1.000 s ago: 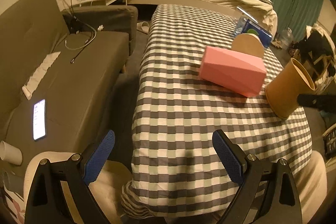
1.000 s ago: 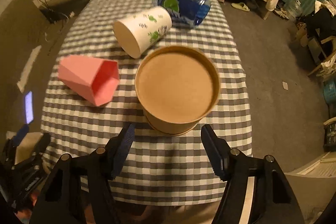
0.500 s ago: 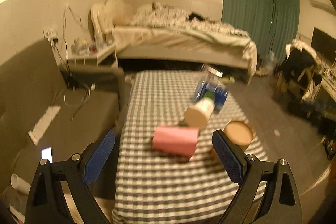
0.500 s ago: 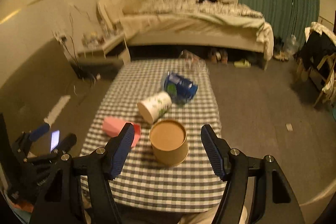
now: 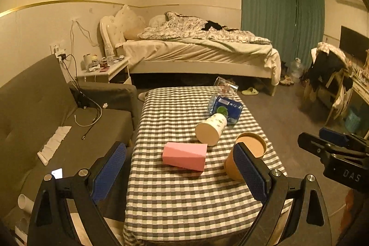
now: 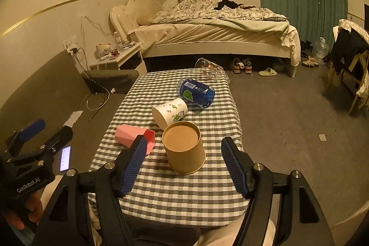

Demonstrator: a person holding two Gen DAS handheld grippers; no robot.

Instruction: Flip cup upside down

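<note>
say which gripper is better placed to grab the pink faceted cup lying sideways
Left gripper, probably: the pink faceted cup sits between its open fingers; the right gripper faces the brown paper cup.

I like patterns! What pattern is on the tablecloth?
The tablecloth has a grey and white check, seen best from the right wrist view.

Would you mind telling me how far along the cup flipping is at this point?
Done, it appears: the brown cup stands on the checked table with its flat base facing up. In hand: nothing; the left gripper and right gripper are both open and empty. Left: seemingly nothing for this cup, though the white cup and pink cup lie on their sides.
</note>
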